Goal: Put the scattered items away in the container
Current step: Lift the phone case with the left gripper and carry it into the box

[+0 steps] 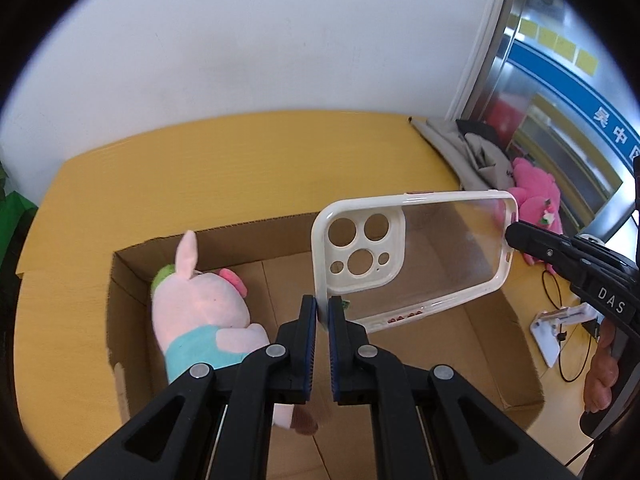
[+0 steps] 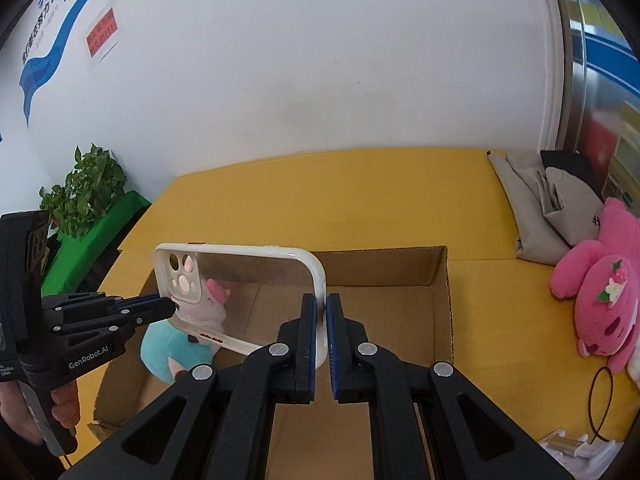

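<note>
So, here is where we stand with the tidying.
Container: the cardboard box (image 1: 404, 280) sits open on the yellow table (image 1: 240, 168), and both our grippers hang over it.
Already in: the pale pink plush with the teal bottom (image 1: 200, 312) lies against the box's left wall.
In hand: the clear phone case with a white rim (image 1: 412, 256) is held above the box's floor, tilted on edge, not yet touching the cardboard.
Left gripper (image 1: 322, 312): clenched on the case's camera-end edge.
Right gripper (image 2: 322, 312): clamped on the opposite short edge, so we carry the case between two grips.
Still out: the bright pink plush (image 2: 600, 300) lies on the table well right of the box, with a black hair tie (image 2: 600, 404) and a small white stand (image 1: 560, 324) near the table's front edge.
Unclear: whether the grey folded bag (image 2: 532, 200) at the far right belongs to the job.
Progress: we judge roughly one item stowed, one about to be released, several left.
</note>
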Motion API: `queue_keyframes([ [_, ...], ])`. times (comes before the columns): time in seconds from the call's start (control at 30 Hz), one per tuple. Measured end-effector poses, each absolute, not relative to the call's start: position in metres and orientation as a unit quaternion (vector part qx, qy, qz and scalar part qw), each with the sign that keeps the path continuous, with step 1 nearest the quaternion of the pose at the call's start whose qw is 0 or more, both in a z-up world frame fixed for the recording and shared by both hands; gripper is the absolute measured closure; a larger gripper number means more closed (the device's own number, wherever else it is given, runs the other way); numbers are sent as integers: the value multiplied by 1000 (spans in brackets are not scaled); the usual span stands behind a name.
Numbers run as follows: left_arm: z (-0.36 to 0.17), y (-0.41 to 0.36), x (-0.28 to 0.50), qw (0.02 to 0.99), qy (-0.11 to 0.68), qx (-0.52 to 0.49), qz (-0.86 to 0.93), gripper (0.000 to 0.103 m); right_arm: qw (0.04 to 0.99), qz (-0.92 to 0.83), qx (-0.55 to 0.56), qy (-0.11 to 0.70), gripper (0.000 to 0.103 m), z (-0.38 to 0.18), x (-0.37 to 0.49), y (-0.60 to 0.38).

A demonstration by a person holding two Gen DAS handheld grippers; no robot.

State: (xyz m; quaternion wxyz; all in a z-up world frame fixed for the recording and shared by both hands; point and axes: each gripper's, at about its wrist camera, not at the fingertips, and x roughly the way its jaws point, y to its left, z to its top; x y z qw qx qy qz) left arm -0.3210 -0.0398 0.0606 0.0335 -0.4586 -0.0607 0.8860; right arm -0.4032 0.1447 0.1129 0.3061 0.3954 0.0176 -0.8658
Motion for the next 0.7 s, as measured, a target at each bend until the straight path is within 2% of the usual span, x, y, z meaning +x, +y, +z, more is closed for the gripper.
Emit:
queue_keyframes([
  [0.4,-24,-35,-403,-26,-35,-568,822,98,267,-834,481,43,97,26,-479,109],
  [0.7,-65,-21,-422,-56,-2,-612,788,98,244,-821,512,65,97,-21,-498,101],
])
